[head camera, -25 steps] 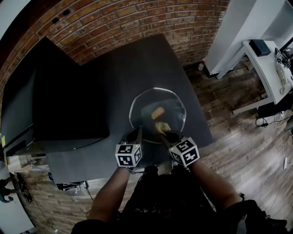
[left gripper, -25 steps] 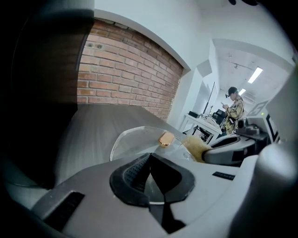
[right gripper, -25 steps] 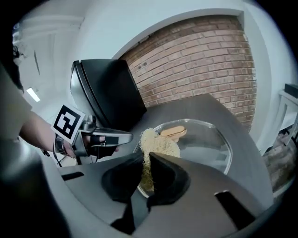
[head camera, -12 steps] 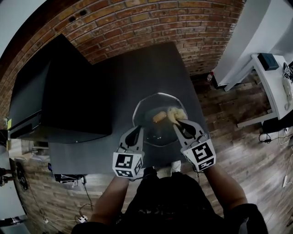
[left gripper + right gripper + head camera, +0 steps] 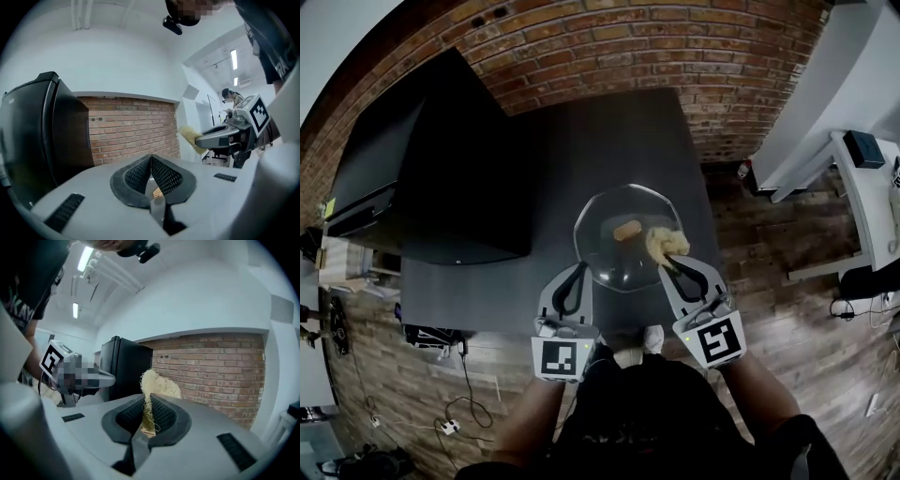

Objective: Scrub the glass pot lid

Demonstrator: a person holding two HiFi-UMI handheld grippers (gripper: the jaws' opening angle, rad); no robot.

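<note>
From the head view I see the glass lid [image 5: 623, 261] on a dark table [image 5: 581, 141]. My left gripper [image 5: 579, 269] meets its near-left rim, and my right gripper [image 5: 667, 264] holds a pale straw-coloured scrubber [image 5: 666, 243] over its right edge. In the left gripper view the jaws are pressed together, seemingly pinching the lid's thin rim. In the right gripper view the jaws are clamped on the scrubber's flat end.

The glass pot lid [image 5: 609, 255] lies on the table [image 5: 609, 141], right of the cabinet [image 5: 441, 178], before the brick wall [image 5: 675, 47].
</note>
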